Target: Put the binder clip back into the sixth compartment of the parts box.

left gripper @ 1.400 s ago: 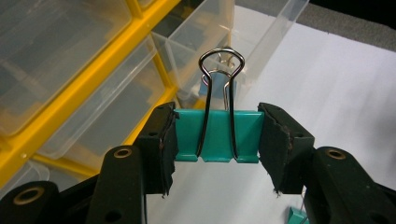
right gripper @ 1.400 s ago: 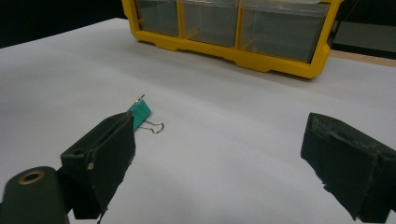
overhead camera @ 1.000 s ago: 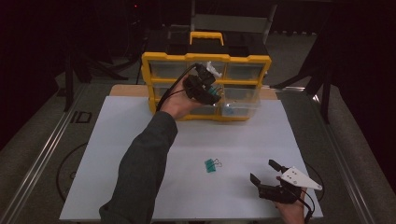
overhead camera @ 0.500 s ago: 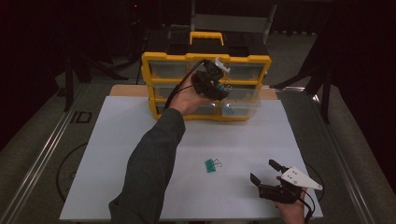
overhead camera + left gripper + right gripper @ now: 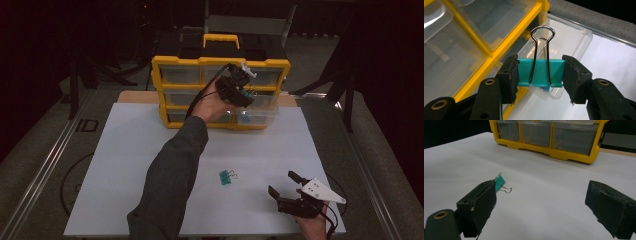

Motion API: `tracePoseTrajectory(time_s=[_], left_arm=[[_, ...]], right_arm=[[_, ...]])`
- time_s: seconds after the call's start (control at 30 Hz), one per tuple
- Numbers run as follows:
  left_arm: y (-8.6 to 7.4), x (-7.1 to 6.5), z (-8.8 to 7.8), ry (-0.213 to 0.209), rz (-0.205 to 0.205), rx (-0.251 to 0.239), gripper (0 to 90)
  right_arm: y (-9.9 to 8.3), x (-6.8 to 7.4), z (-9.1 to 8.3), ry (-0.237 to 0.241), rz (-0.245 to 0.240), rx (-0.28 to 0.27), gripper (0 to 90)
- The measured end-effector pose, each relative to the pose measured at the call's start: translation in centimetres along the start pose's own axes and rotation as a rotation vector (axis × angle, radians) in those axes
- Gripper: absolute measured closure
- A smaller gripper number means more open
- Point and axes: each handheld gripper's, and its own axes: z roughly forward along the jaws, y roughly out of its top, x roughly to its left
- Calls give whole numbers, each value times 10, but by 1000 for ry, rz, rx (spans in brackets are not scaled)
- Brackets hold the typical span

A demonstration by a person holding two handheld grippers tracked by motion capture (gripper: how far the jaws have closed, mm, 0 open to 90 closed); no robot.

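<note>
My left gripper [image 5: 243, 90] is raised in front of the yellow drawer cabinet [image 5: 220, 62], shut on a teal binder clip [image 5: 540, 72]. The clip's wire handles point up between the jaws in the left gripper view. Below it a clear drawer [image 5: 571, 37] stands pulled out of the cabinet's bottom row [image 5: 257, 116]. A second teal binder clip [image 5: 226, 176] lies on the white sheet [image 5: 125, 165], also visible as the loose clip [image 5: 499, 183] in the right gripper view. My right gripper [image 5: 285, 187] rests low at the sheet's near right, open, nothing between its jaws.
The cabinet has a yellow carry handle [image 5: 220, 40] on top and clear drawers in three rows. A black cable [image 5: 70, 175] loops on the table left of the sheet. Dark stands and floor surround the table.
My left gripper has moved right along the cabinet front with the clip, toward the pulled-out drawer. The right gripper and the loose clip have stayed put.
</note>
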Motion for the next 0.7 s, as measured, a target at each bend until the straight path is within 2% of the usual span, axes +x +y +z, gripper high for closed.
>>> tracePoseTrajectory(time_s=[0.1,0.17,0.23,0.27,0.37,0.43,0.57,0.7], left_arm=[[1,-1,4,-14,-3,2,498],[-1,-1,7,-33,-18,-10,477],[-3,1,8,-5,-54,-21,226],[-4,2,8,-10,-65,-22,136],[-9,5,7,3,-85,-13,29],[-13,6,6,12,-71,11,16],[-22,7,2,20,-77,0,11],[-33,5,-2,23,-57,17,11]], right_arm=[[0,0,0,-1,1,0,101],[0,0,-1,-1,3,-1,101],[0,0,-1,-3,2,-3,101],[0,-1,-1,-4,2,-4,101],[0,-1,-2,-3,8,-4,101],[0,-1,-1,-4,5,-5,101],[0,0,-1,-5,2,-3,101],[0,-1,-1,-7,3,-3,101]])
